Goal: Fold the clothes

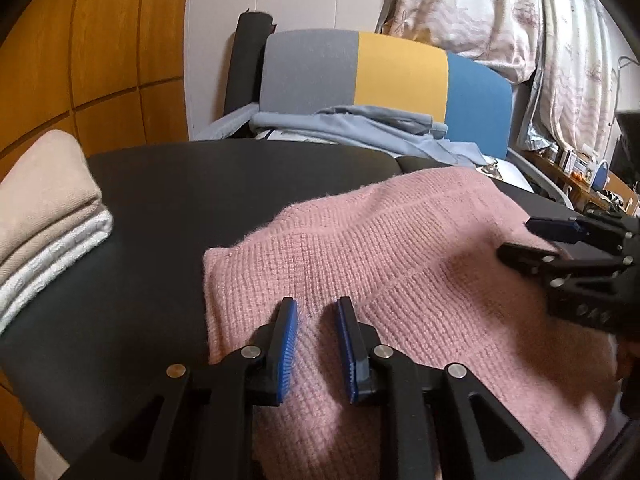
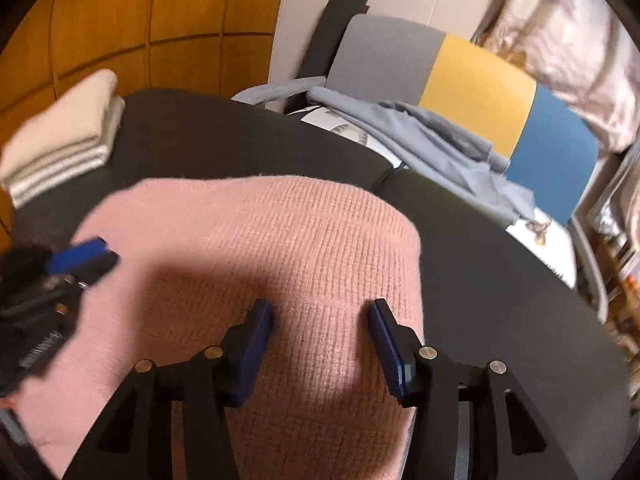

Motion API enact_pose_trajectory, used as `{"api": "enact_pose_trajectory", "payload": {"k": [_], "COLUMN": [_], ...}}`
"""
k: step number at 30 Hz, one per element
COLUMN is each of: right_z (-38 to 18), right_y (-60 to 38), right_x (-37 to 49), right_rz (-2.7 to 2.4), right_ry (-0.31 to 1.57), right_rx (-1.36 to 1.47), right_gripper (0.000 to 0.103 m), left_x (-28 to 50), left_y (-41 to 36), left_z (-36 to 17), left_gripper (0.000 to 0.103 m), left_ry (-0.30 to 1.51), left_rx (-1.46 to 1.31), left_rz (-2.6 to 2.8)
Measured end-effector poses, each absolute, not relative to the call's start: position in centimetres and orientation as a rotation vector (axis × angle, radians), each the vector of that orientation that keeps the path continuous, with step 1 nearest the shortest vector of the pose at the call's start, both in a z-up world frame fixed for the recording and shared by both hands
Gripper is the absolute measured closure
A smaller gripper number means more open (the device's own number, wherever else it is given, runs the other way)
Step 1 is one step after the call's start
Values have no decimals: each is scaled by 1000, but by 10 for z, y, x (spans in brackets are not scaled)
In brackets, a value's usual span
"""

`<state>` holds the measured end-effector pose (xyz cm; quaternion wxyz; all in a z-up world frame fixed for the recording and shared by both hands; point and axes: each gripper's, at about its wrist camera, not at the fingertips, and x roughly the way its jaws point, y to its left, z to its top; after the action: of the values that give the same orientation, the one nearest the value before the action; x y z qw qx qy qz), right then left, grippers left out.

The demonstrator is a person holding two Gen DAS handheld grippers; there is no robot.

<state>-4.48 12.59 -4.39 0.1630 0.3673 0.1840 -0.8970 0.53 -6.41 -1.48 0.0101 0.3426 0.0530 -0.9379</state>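
Pink sweater lies flat near the bench front edge; left gripper jaws narrowly apart, right gripper jaws wide, both empty; square edges when folding

I see the pink sweater as fuzzy ribbed knit on a matt black table. Folded towels upper left look like soft cloth. The wall panels are glossy wood. My gripper pads look like ridged blue plastic.
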Motion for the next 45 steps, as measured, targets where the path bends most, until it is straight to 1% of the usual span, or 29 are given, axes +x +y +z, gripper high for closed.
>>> {"api": "enact_pose_trajectory", "payload": {"k": [2, 3, 4, 6, 8, 10, 11, 15, 21, 25, 28, 29, 32, 35, 39, 43, 45], "right_z": [-46, -47, -48, -48, -48, -49, -49, -49, -46, -26, -33, -36, -43, -50, -49, -31, -30], "right_y": [125, 126, 127, 128, 128, 129, 130, 131, 130, 138, 138, 138, 138, 138, 137, 146, 152], "right_x": [-45, -45, -45, -45, -45, -45, -45, -45, -43, -25, -24, -23, -22, -20, -13, 5, 10], "right_rz": [-2576, -2585, -2591, -2592, -2594, -2595, -2595, -2593, -2586, -2561, -2545, -2539, -2523, -2507, -2505, -2495, -2467], "right_ry": [521, 510, 501, 493, 485, 476, 471, 461, 465, 389, 401, 405, 416, 428, 430, 347, 312], "right_rx": [1046, 1048, 1049, 1050, 1051, 1052, 1052, 1050, 1041, 941, 964, 971, 993, 1015, 1006, 951, 973], "right_gripper": [51, 51, 51, 51, 51, 50, 50, 50, 50, 51, 54, 56, 57, 57, 56, 55, 55], "left_x": [13, 19, 24, 16, -2, -17, -14, -8, -5, -3, -2, -2, -2, 0, 2, 20, 30], "left_y": [-65, -64, -61, -49, -39, -42, -45, -52, -48, -49, -48, -47, -47, -47, -52, -66, -77], "left_z": [-1, 8, 16, 21, 9, -16, -17, -19, -20, -22, -23, -23, -24, -24, -15, -2, -7], "left_gripper": [84, 84, 84, 84, 84, 83, 80, 80, 80, 80, 80, 80, 80, 80, 80, 80, 80], "left_ry": [232, 264, 269, 200, 95, 71, 95, 124, 64, 58, 50, 46, 43, 57, 125, 244, 301], "left_rx": [1041, 981, 933, 965, 1085, 1219, 1181, 1166, 1155, 1140, 1134, 1134, 1128, 1121, 1152, 1109, 1142], "left_rz": [-2922, -2940, -2956, -2963, -2910, -2819, -2840, -2859, -2854, -2861, -2861, -2862, -2870, -2872, -2842, -2807, -2789]}}
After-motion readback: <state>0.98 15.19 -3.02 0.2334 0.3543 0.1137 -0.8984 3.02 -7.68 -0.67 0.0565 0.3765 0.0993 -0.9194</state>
